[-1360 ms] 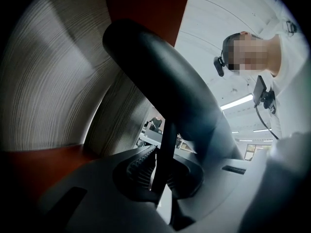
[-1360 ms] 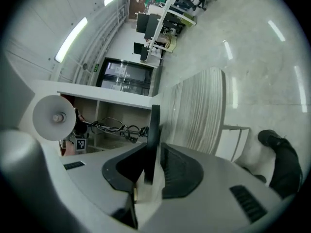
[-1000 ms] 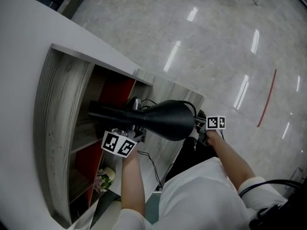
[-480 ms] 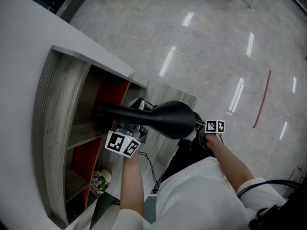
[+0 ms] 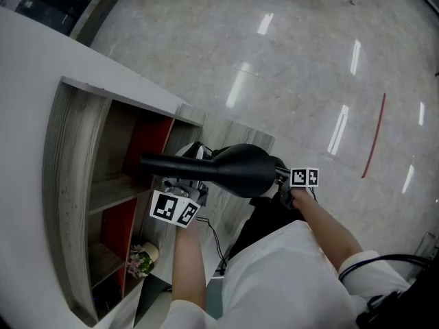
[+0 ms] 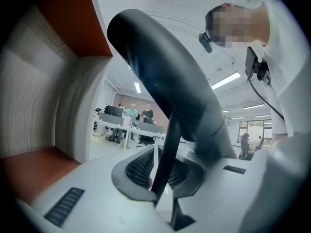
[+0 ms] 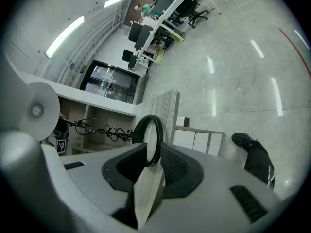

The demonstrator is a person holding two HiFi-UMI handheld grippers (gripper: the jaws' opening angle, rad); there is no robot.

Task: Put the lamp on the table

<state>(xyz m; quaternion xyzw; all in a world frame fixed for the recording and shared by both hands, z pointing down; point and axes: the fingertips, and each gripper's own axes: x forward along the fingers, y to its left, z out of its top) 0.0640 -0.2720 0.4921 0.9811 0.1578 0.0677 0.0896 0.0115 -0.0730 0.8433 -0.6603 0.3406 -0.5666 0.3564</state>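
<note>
Head view: lamp (image 5: 236, 170) lies left to right, left gripper (image 5: 181, 184) jaws just opening round its stem (image 6: 165, 159), right gripper (image 5: 282, 174) clenched on its ring (image 7: 148, 116), counter (image 5: 27, 81) nearer the left.

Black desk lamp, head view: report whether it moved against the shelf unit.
Yes. The black desk lamp has shifted rightward, away from the left wall of the grey wooden shelf unit.

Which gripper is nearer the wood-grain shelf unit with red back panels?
Left. The left gripper is right at the shelf unit's opening; its jaws have just been opening with the black lamp's thin rod between them. The right gripper grips the lamp's ring farther out.
</note>
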